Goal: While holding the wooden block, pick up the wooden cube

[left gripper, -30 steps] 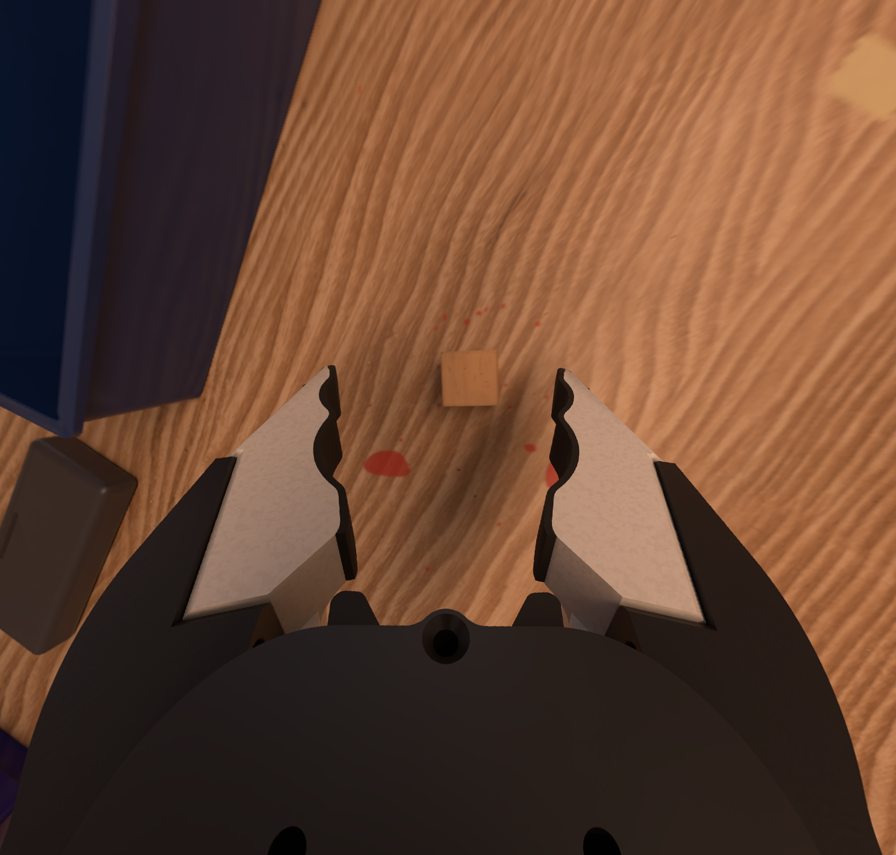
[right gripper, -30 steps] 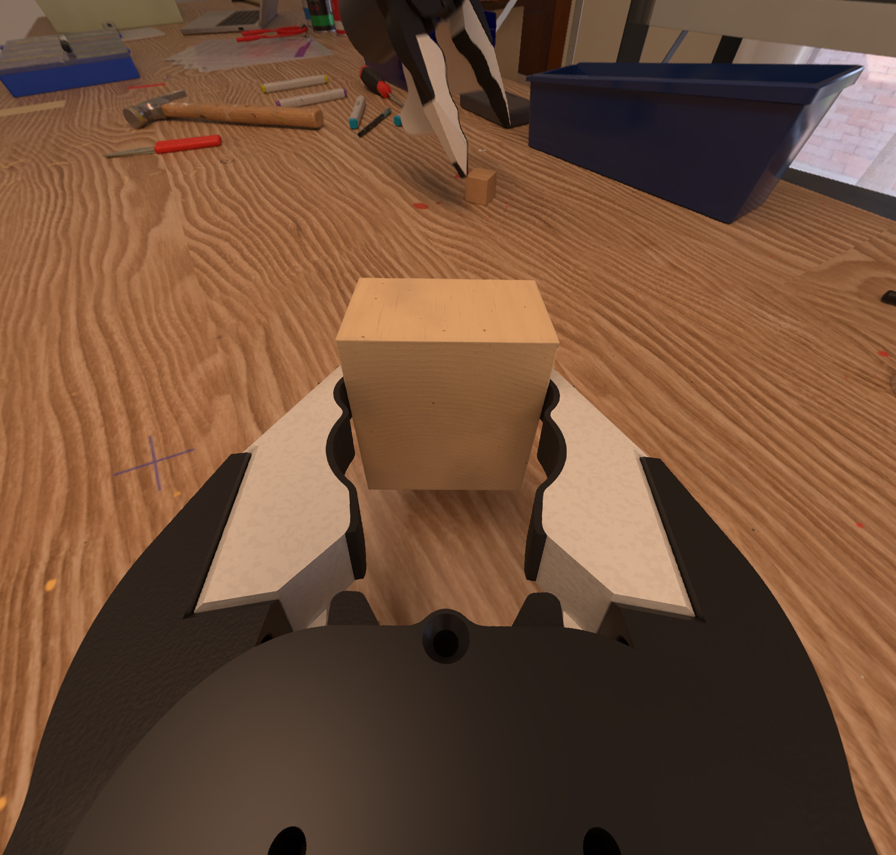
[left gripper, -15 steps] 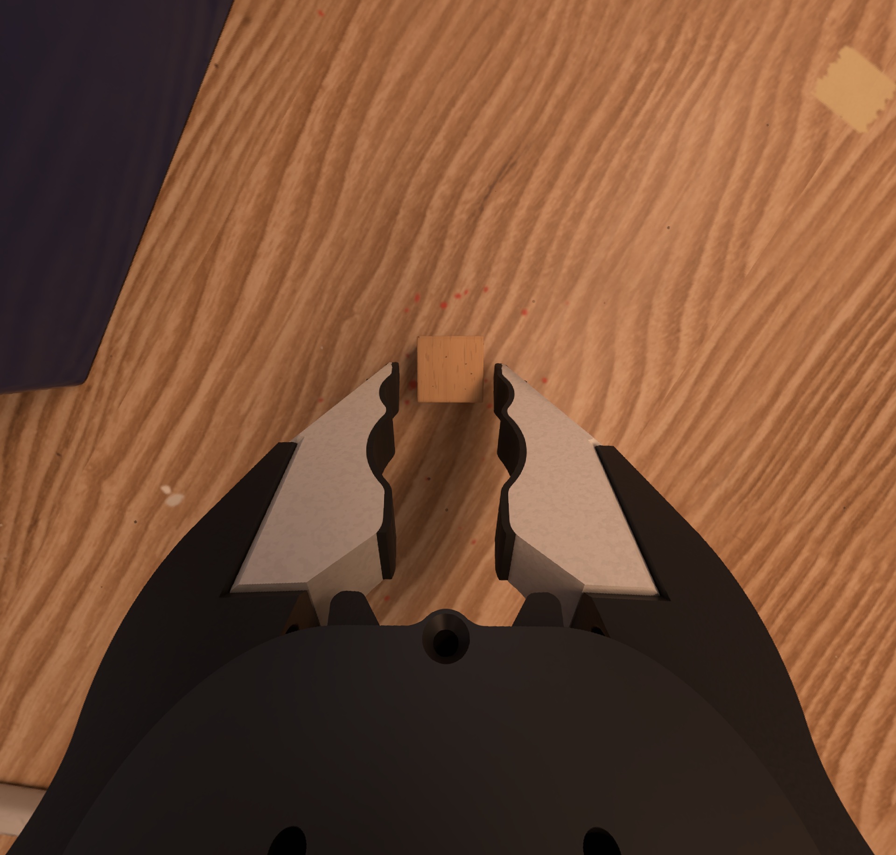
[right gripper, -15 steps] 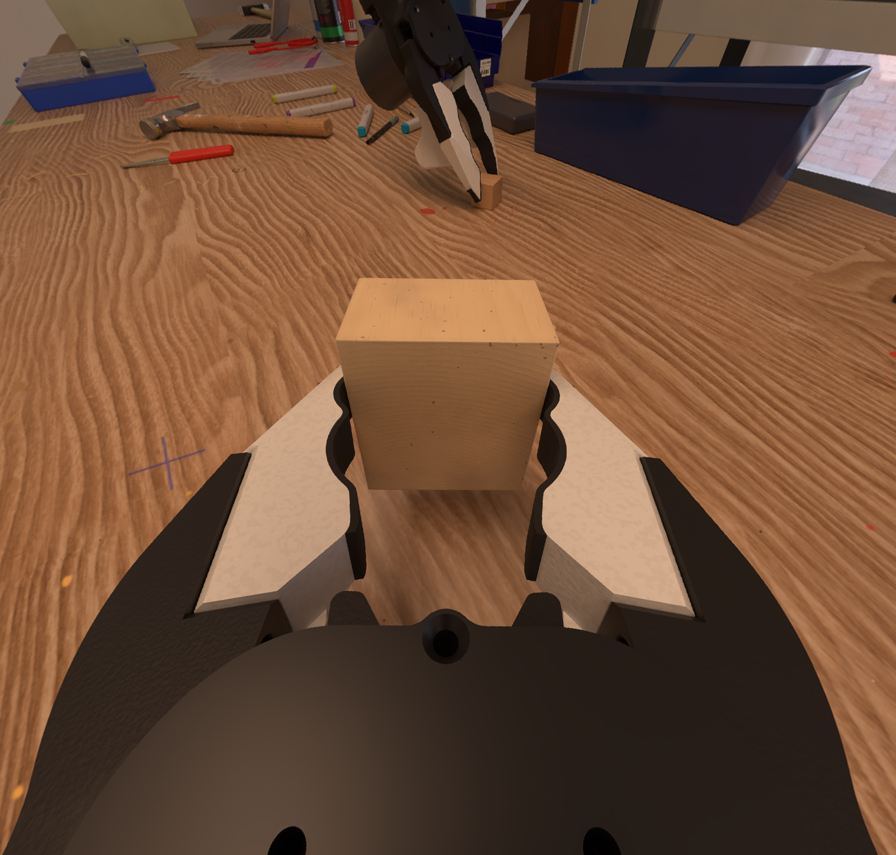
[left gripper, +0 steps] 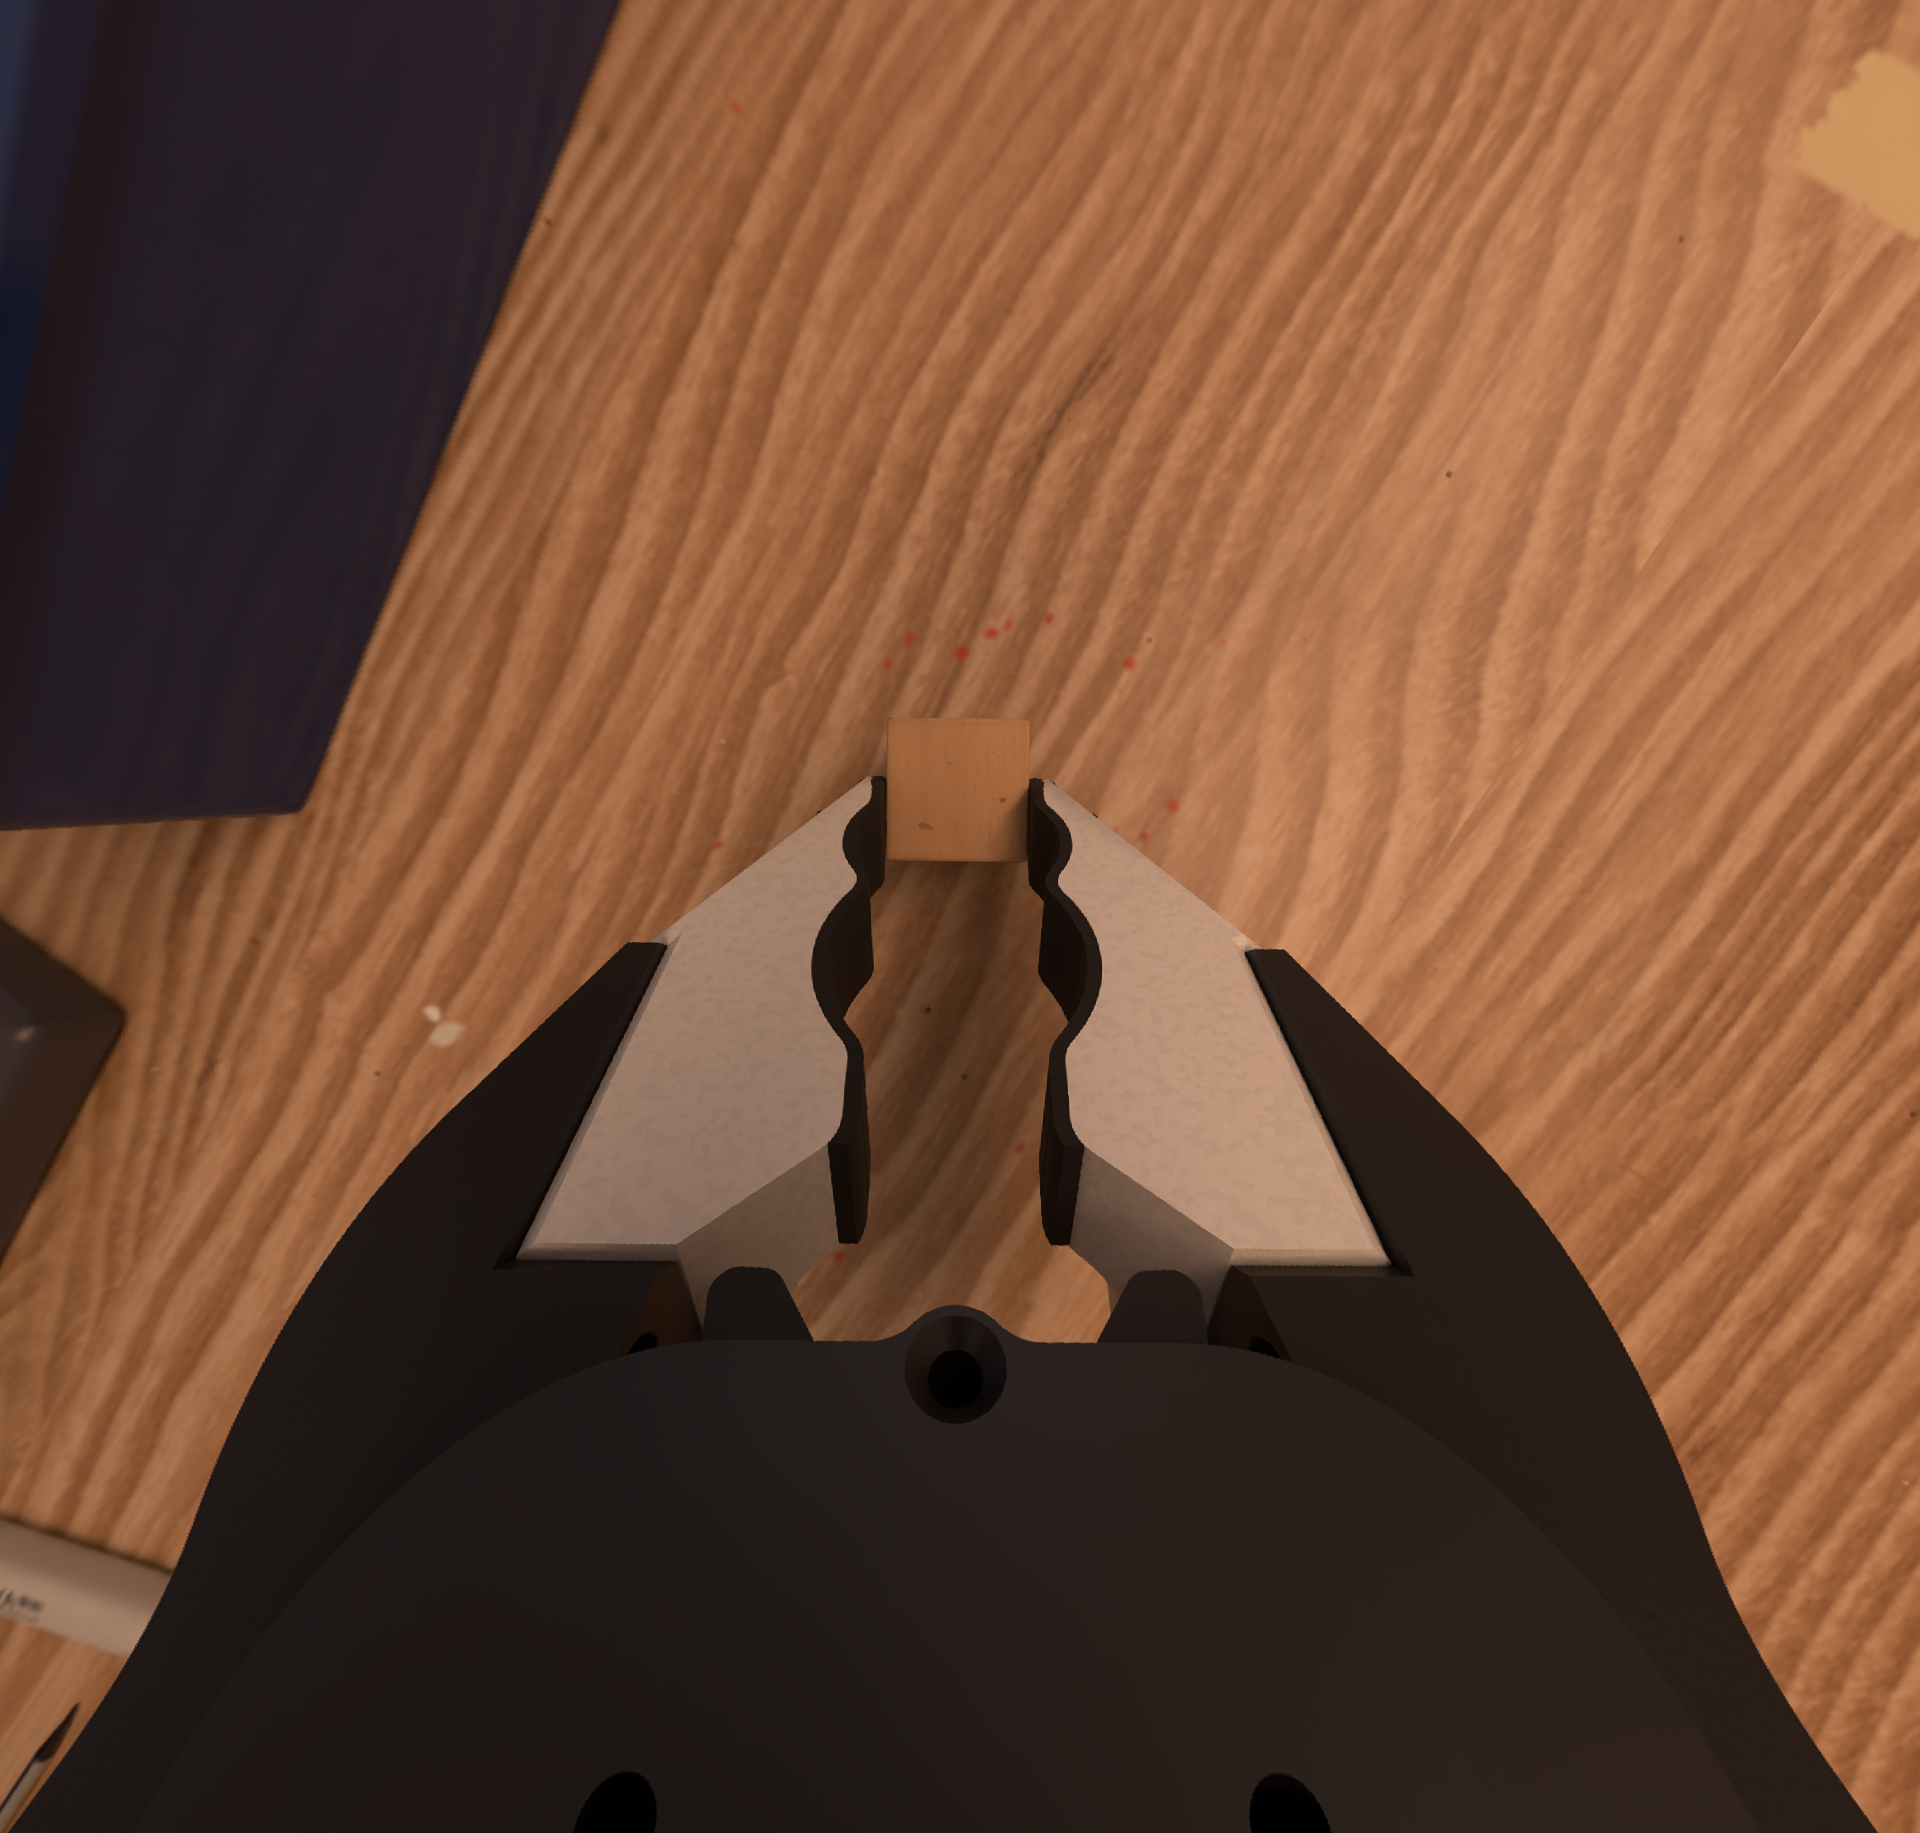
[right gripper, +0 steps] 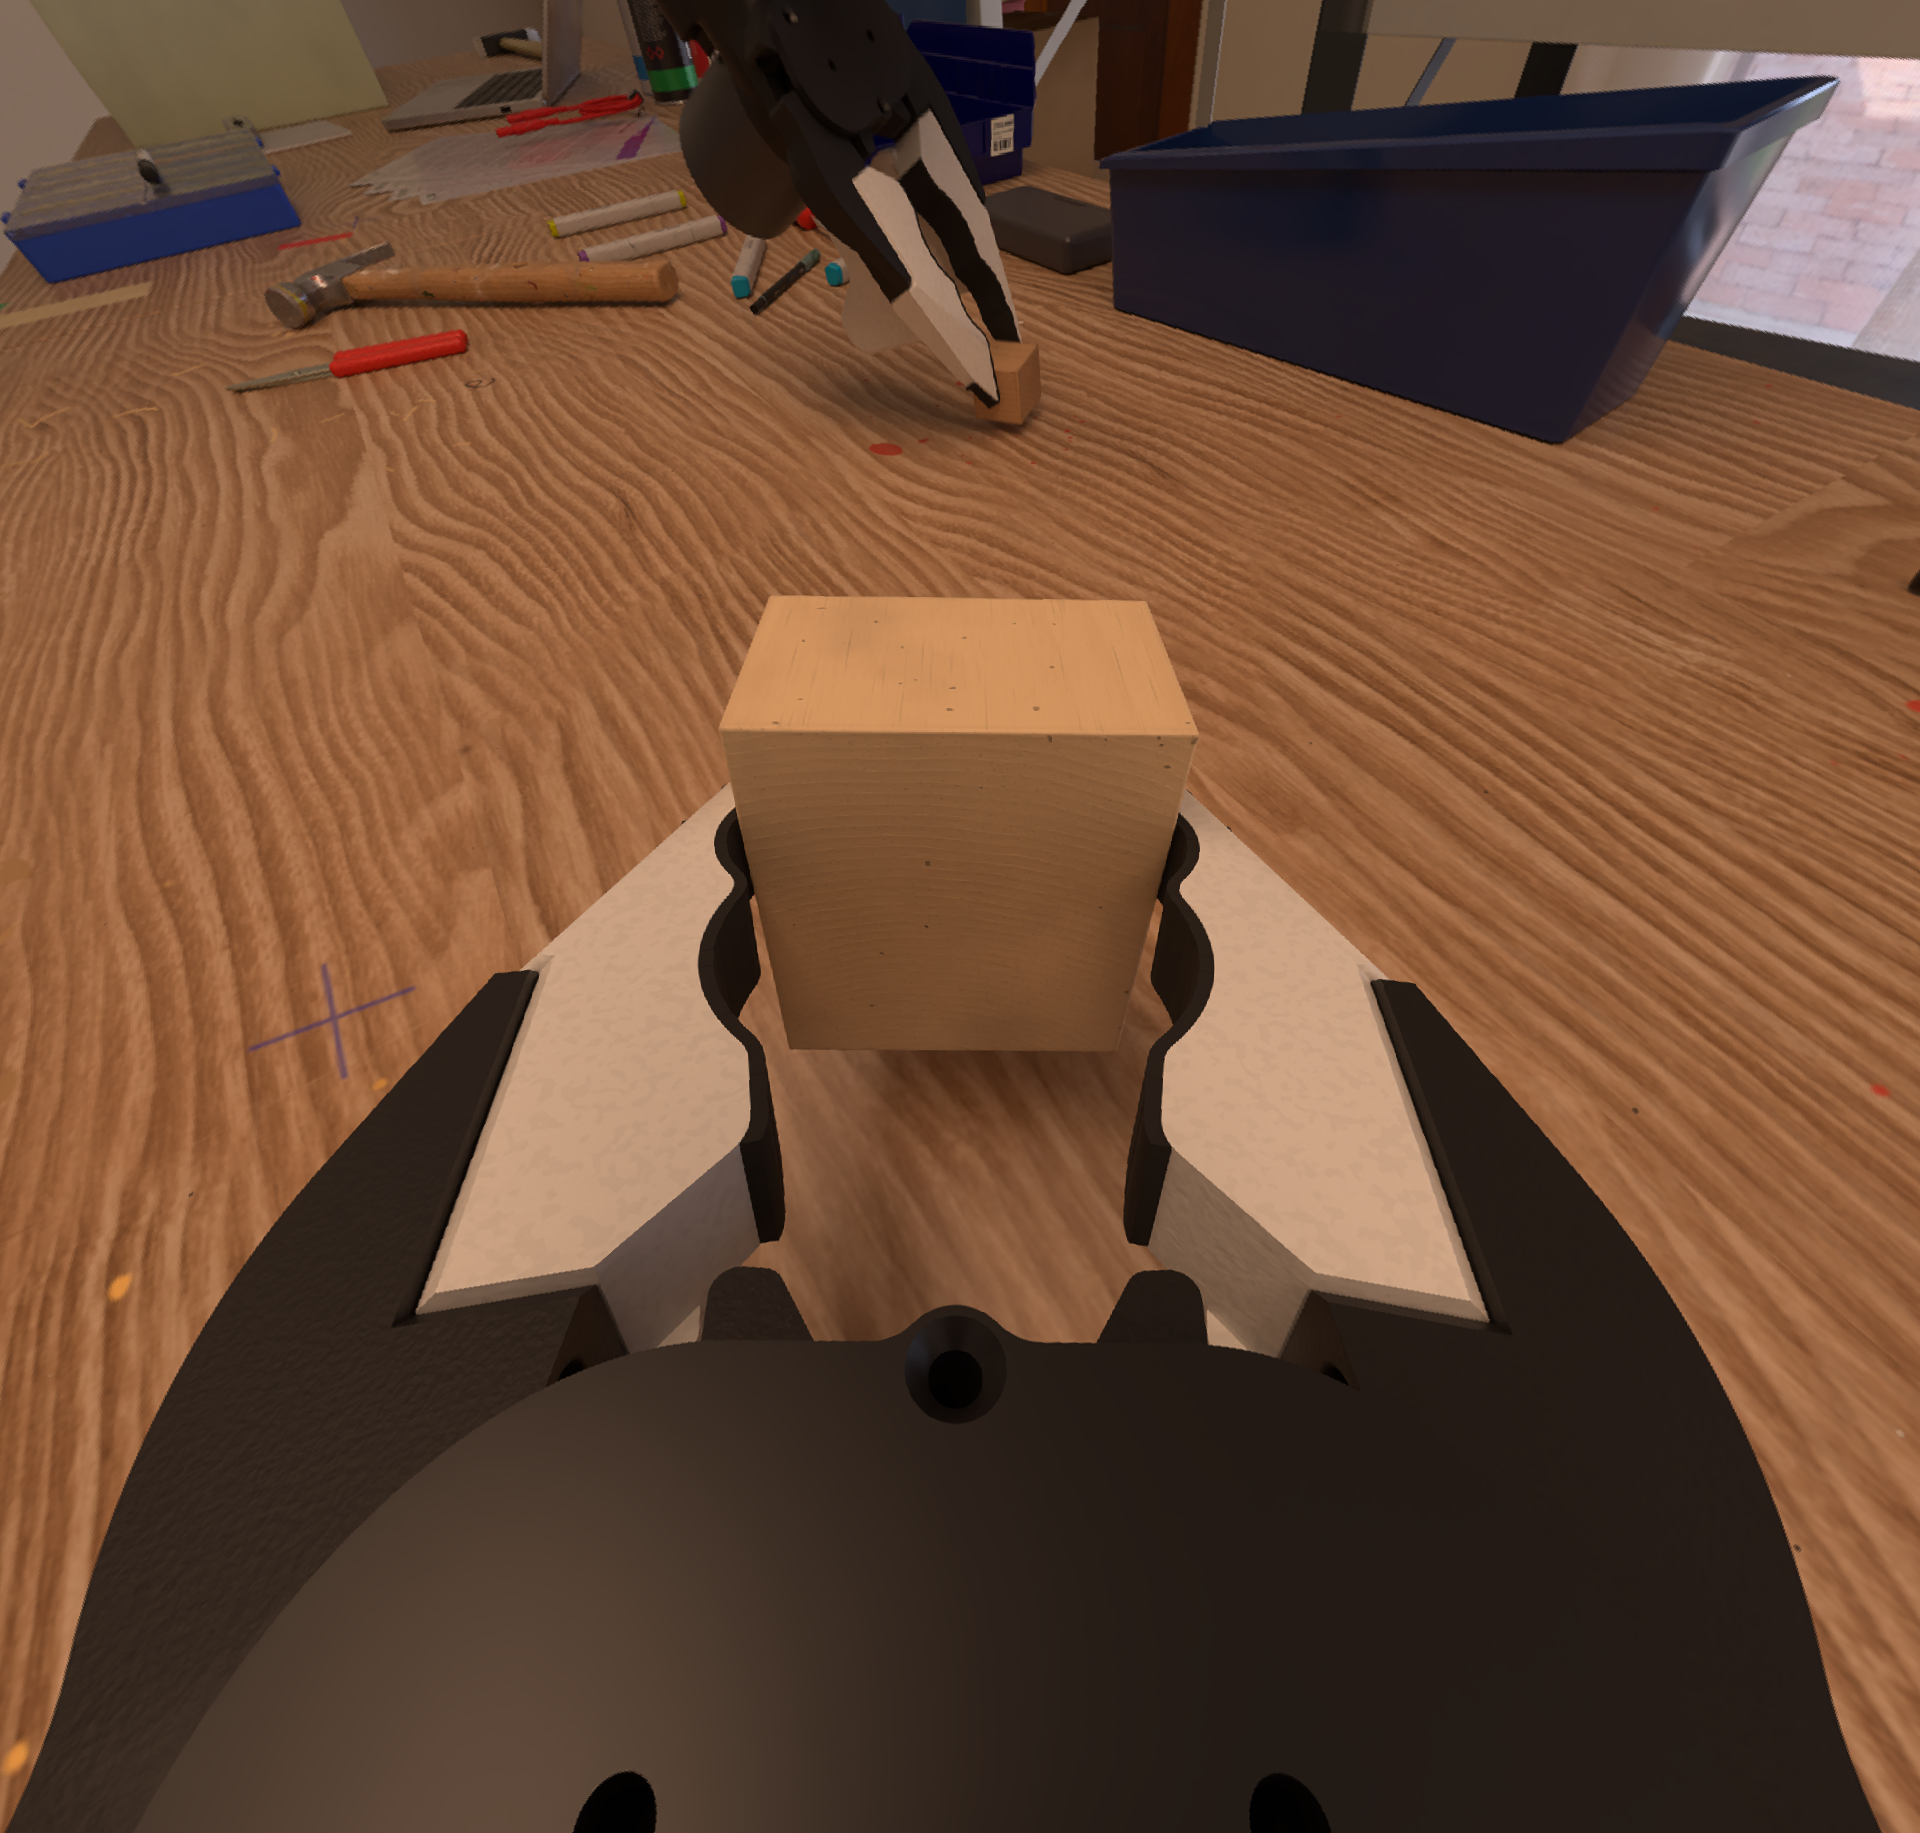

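In my left wrist view, the left hand-held gripper (left gripper: pixel 957 796) has its two fingers drawn narrow around the wooden cube (left gripper: pixel 957 792). The black pads touch both side faces of the cube, right at the fingertips. The cube sits at the very end of the fingers, over the worktop (left gripper: pixel 1351 433), near some small red spots (left gripper: pixel 977 635). From the right wrist view I see this same gripper (right gripper: pixel 992 370) tilted down, with the cube (right gripper: pixel 1016 386) at its tips, low on the wood; I cannot tell if the cube is lifted or is touching the surface.

My right hand-held gripper (right gripper: pixel 956 848) holds the wooden block (right gripper: pixel 956 827). Its pads press the left and right faces, and the block is clear above the worktop (right gripper: pixel 1455 744), with a shadow under it.

The dark blue bin (right gripper: pixel 1455 245) stands beside the cube. A hammer (right gripper: pixel 468 285) and a red-handled tool (right gripper: pixel 364 358) lie well apart.
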Robot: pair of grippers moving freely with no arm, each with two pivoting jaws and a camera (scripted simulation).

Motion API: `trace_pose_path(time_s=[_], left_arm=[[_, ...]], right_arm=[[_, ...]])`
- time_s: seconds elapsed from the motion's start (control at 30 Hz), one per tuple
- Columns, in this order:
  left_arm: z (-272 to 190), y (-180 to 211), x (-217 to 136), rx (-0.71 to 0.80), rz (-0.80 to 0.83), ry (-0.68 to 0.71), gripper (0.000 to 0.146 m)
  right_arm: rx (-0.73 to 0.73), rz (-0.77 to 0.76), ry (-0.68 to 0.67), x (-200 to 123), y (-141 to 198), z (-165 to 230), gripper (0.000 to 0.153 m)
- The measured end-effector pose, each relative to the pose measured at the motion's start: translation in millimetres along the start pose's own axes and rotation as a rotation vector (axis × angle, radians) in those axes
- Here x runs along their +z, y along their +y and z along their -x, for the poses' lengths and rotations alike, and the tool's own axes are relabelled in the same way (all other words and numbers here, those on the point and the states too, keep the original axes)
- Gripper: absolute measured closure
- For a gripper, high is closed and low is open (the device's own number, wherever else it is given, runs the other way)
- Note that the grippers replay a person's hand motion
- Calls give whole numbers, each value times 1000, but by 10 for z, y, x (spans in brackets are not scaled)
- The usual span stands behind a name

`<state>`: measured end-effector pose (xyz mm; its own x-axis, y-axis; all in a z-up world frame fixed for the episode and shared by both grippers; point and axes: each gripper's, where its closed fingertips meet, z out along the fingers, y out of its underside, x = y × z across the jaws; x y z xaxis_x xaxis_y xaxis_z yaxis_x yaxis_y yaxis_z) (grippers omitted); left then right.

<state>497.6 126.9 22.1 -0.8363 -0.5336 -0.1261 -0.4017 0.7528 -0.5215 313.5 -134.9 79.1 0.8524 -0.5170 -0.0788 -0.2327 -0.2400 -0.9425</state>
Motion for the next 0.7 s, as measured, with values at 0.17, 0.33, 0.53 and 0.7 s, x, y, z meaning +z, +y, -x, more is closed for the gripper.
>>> trace_pose_path(time_s=[0.17, 0.33, 0.53, 0.7], left_arm=[[51, -222, -255, 9, -117, -61, 119], [21, -597, -737, 42, -312, -140, 119], [-311, -923, -1213, 56, -552, -149, 119], [-665, -993, -1582, 43, -757, -178, 119]], right_arm=[[16, -3, 25, 5, 10, -56, 75], [78, -58, 31, -43, -73, -145, 75], [88, -111, 113, -133, -145, -311, 75], [87, -111, 169, -186, -118, -388, 75]])
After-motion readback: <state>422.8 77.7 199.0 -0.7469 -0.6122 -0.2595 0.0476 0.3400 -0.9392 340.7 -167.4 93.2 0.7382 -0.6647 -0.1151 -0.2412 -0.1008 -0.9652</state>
